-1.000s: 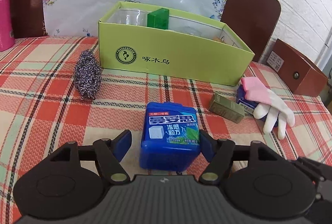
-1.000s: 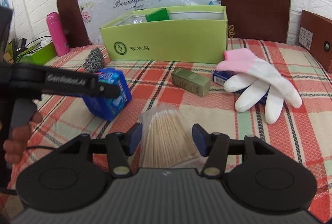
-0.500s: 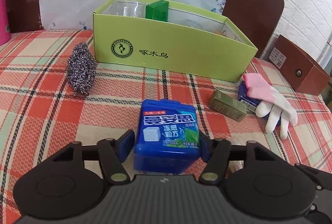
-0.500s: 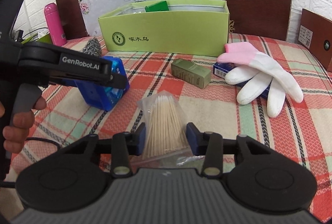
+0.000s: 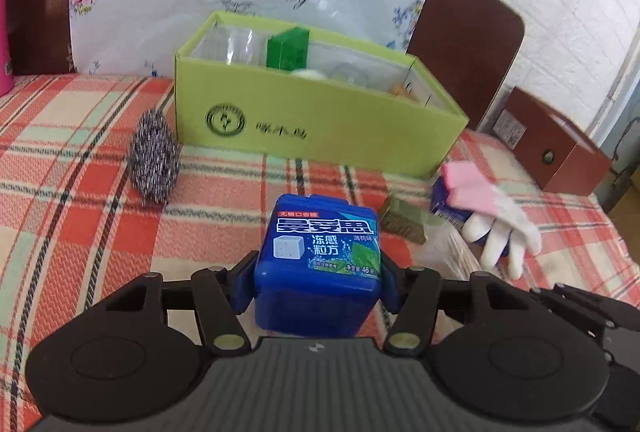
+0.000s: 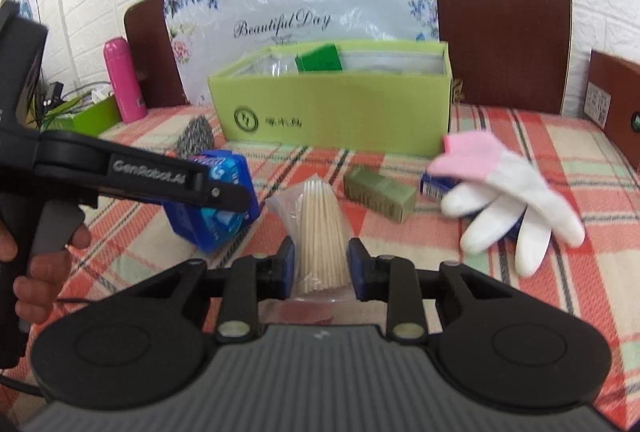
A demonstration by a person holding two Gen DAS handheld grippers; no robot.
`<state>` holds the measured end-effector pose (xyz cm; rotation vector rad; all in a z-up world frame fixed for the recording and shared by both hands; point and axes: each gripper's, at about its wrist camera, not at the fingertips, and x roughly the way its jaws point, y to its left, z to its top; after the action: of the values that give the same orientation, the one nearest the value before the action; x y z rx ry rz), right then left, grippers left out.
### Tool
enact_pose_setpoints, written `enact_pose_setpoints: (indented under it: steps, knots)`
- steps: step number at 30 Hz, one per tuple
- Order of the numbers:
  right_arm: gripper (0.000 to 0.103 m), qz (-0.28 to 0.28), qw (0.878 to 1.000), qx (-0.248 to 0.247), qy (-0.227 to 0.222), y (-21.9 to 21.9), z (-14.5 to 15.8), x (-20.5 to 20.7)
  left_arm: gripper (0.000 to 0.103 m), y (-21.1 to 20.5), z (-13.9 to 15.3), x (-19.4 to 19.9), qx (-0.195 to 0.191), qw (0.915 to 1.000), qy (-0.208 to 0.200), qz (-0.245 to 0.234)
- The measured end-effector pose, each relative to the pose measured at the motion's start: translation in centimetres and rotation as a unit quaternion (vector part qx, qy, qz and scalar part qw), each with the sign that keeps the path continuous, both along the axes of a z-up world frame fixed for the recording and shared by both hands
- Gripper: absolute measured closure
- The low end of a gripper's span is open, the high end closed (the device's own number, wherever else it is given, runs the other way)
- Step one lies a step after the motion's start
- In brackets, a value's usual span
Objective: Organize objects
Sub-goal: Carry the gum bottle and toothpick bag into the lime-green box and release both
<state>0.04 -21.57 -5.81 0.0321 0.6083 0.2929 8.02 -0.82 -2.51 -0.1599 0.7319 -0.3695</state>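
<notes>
The left hand-held gripper (image 5: 316, 282), its jaws having just closed further, clamps the blue gum box (image 5: 320, 264) by its two sides, the box tilted above the plaid-covered table (image 5: 80, 232) in front of the green cardboard box (image 5: 320, 124). The right hand-held gripper (image 6: 322, 264), its jaws likewise having just been closing, stands narrowly parted with both pads against the clear bag of toothpicks (image 6: 320, 228). A steel scourer (image 5: 154, 160), an olive carton (image 6: 378, 194) and a pink-and-white glove (image 6: 508, 192) lie on the cloth nearby.
</notes>
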Motion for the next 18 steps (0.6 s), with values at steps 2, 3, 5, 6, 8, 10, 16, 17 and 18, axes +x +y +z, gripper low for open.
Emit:
enact_pose_setpoints:
  steps: [2,3,5,6,8,10,16,17,18]
  knots:
    - [0.076,-0.002,1.0,0.0,-0.019,-0.3,1.1,0.4,0.042,0.2,1.1,0.0,-0.008,0.9998,-0.015,-0.004]
    - [0.076,-0.003,1.0,0.002,-0.028,-0.4,1.7,0.7,0.042,0.2,1.8,0.1,-0.011,0.9996,-0.023,-0.008]
    - [0.076,-0.002,0.999,0.008,-0.046,-0.7,2.9,1.5,0.042,0.1,3.0,0.5,-0.015,0.999,-0.04,-0.015]
    - [0.076,-0.002,0.998,0.01,-0.055,-0.8,3.4,1.9,0.042,0.0,3.7,0.8,-0.015,0.9985,-0.049,-0.018]
    - [0.076,-0.004,0.997,0.007,-0.076,-1.0,4.6,2.8,0.042,-0.3,5.0,1.4,-0.012,0.9973,-0.07,-0.022]
    - [0.076,-0.006,0.995,0.002,-0.097,-1.1,5.8,3.8,0.042,-0.4,6.2,2.1,-0.009,0.9956,-0.09,-0.022]
    - [0.076,-0.027,0.991,-0.012,-0.134,-1.5,8.1,7.9,0.042,-0.5,8.9,6.7,-0.004,0.9924,-0.123,-0.013]
    - [0.076,-0.033,0.99,-0.012,-0.136,-1.6,8.3,8.8,0.042,-0.6,9.1,7.7,0.001,0.9921,-0.125,-0.012]
    - [0.076,-0.039,0.99,-0.01,-0.135,-1.8,8.5,9.8,0.042,-0.8,9.1,8.9,0.009,0.992,-0.125,-0.009]
